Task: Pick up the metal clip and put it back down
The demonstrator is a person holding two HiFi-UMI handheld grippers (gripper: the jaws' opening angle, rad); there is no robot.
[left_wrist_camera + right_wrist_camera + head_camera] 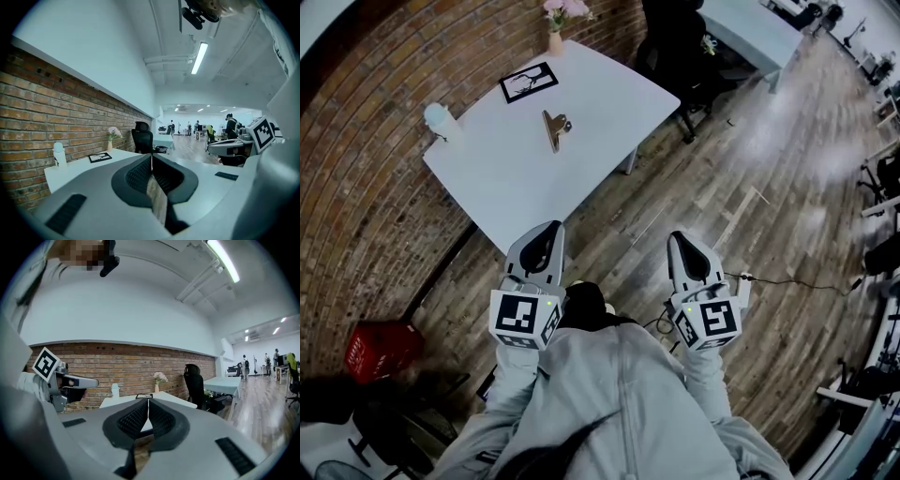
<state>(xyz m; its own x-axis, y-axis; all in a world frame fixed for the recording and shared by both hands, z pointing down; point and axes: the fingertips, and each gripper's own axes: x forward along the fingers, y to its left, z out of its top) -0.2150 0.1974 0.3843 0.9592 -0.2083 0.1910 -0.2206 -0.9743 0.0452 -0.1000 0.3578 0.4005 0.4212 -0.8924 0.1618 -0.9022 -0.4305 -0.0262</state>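
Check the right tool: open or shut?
Shut: on the right tool the jaws meet at their tips, nothing between them.

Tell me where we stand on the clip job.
Done: nothing that shows; the metal clip lies on the white table, and whether it was lifted already cannot be told. In hand: nothing; the left gripper and right gripper both have jaws together, empty, held well short of the table. Left, if not started: approach, grasp, lift, set down.

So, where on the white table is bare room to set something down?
The near half of the table, between the metal clip and its near edge, is bare; so is the right corner. The far side is crowded: bottle, framed picture, vase.
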